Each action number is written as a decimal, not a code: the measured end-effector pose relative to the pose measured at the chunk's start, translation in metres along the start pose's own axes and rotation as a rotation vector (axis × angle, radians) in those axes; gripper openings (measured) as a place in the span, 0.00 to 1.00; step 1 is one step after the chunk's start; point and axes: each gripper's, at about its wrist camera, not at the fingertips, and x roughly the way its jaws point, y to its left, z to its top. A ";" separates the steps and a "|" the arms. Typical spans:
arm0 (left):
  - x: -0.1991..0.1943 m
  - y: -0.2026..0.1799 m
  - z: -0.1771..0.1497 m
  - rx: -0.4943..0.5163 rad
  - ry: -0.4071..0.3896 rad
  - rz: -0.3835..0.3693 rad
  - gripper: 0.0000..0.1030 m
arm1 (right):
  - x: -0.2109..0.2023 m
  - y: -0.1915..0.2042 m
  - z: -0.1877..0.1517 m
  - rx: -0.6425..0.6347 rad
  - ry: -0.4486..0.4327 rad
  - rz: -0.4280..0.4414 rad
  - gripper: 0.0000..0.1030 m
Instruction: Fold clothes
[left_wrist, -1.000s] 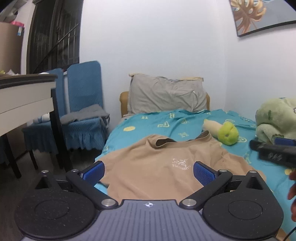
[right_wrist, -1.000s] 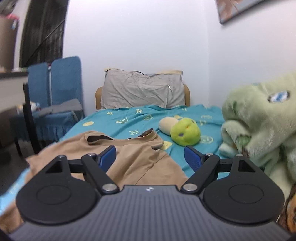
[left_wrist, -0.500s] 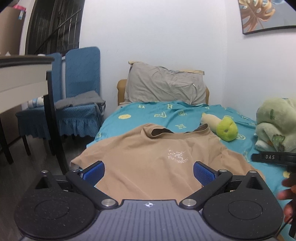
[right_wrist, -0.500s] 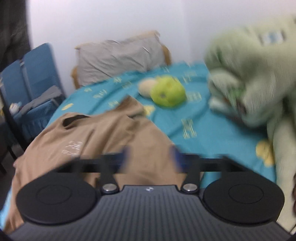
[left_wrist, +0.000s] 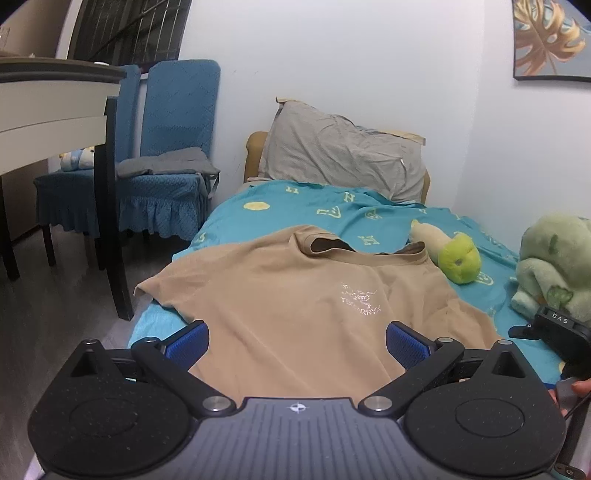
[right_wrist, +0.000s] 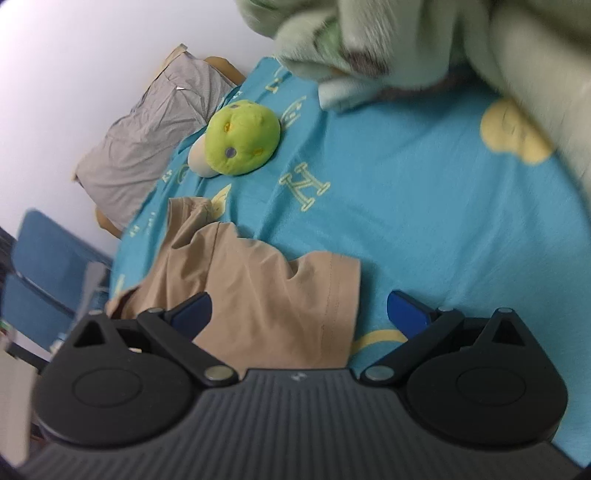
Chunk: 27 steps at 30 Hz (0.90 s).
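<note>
A tan T-shirt (left_wrist: 295, 314) with a pale chest logo lies spread face up on the teal bedsheet (left_wrist: 332, 210), collar toward the pillow. My left gripper (left_wrist: 297, 341) hovers open over its lower part, nothing between the blue pads. In the right wrist view the picture is rolled sideways. My right gripper (right_wrist: 299, 314) hangs over the shirt's right sleeve (right_wrist: 317, 291), its jaws still opening wide. The sleeve edge lies between the pads, which do not press on it. The right gripper's black body (left_wrist: 561, 332) shows at the left view's right edge.
A green plush toy (right_wrist: 240, 138) lies right of the collar. A bundled pale green blanket (left_wrist: 554, 266) sits at the bed's right side. A grey pillow (left_wrist: 343, 155) stands at the headboard. Blue chairs (left_wrist: 162, 166) and a desk (left_wrist: 48, 103) stand left of the bed.
My right gripper rolled sideways, dropped toward the shirt's right sleeve and spread its jaws wider. The left gripper sank slightly over the shirt's lower part.
</note>
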 end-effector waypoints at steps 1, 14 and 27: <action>0.001 0.000 -0.001 0.000 0.000 0.002 1.00 | 0.003 0.002 0.000 -0.015 -0.006 -0.001 1.00; 0.015 -0.004 -0.008 0.011 0.019 -0.018 1.00 | -0.001 0.080 0.071 -0.431 -0.249 -0.178 0.06; 0.041 0.000 -0.013 -0.002 0.077 0.018 1.00 | 0.034 0.068 0.106 -0.631 -0.241 -0.221 0.35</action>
